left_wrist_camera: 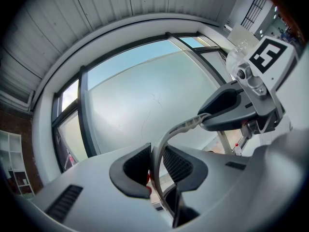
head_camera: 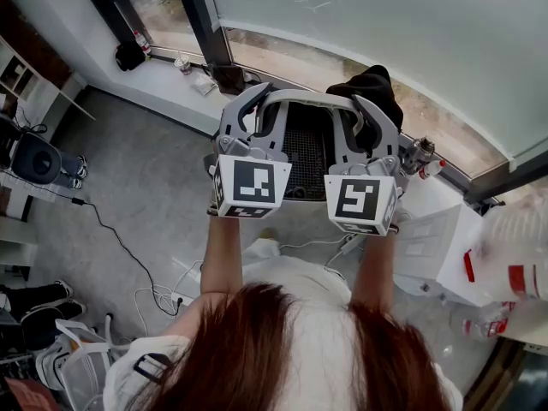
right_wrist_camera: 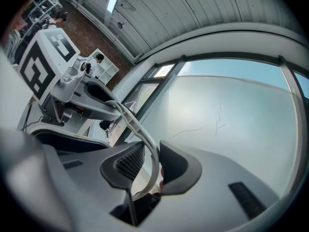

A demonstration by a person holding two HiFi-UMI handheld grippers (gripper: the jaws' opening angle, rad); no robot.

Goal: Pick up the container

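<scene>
Holding the black mesh container point(head_camera: 306, 151) by its pale grey arched plastic handle point(head_camera: 308, 98), you have both tools on it at once. Your left gripper point(head_camera: 255, 110) takes the handle's left end. In the left gripper view its ribbed black fingers point(left_wrist_camera: 133, 166) stand narrow, pressed on either side of the thin handle strip. Your right gripper point(head_camera: 364, 114) takes the handle's right end. In the right gripper view its fingers point(right_wrist_camera: 128, 162) pinch that same strip just as closely. The container sits between the two grippers at arm's reach in front of you, held up clear of the grey floor point(head_camera: 145, 187). It is just short of the white window ledge point(head_camera: 163, 80).
</scene>
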